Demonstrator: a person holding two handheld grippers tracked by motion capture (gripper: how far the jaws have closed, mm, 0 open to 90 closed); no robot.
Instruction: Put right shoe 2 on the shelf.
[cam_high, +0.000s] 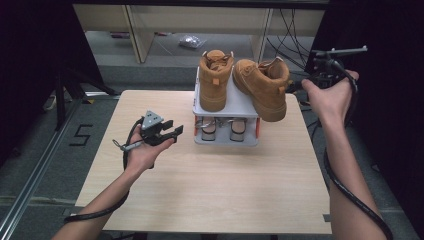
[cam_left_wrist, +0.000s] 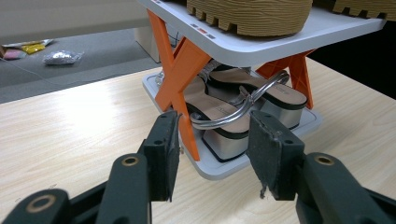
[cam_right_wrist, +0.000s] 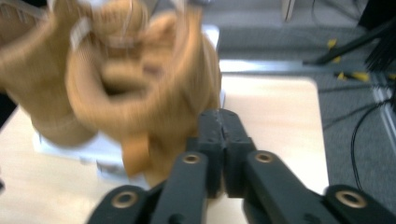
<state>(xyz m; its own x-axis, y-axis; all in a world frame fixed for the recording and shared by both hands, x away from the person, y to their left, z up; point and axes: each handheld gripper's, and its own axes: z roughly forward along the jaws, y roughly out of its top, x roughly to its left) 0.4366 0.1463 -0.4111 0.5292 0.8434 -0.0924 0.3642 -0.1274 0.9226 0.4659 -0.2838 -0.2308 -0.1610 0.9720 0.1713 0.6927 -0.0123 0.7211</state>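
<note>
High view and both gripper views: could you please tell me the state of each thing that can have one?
Left hand-held gripper: open, nothing between its jaws.
Right hand-held gripper: shut, at the tilted boot's heel; grip unclear.
Upright boot: standing on the top shelf.
Tilted boot: leaning, overhanging the rack's edge.
Sandals: flat on the lower shelf.
Shoe rack: standing on the table.

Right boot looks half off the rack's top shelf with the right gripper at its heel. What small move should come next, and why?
Probably ease the right boot back fully onto the rack's top shelf. It lies tilted, its toe overhanging the shelf's front edge, unlike the left boot, which stands square. The right gripper sits at its heel, jaws together in the right gripper view, seemingly pinching the heel edge.
</note>
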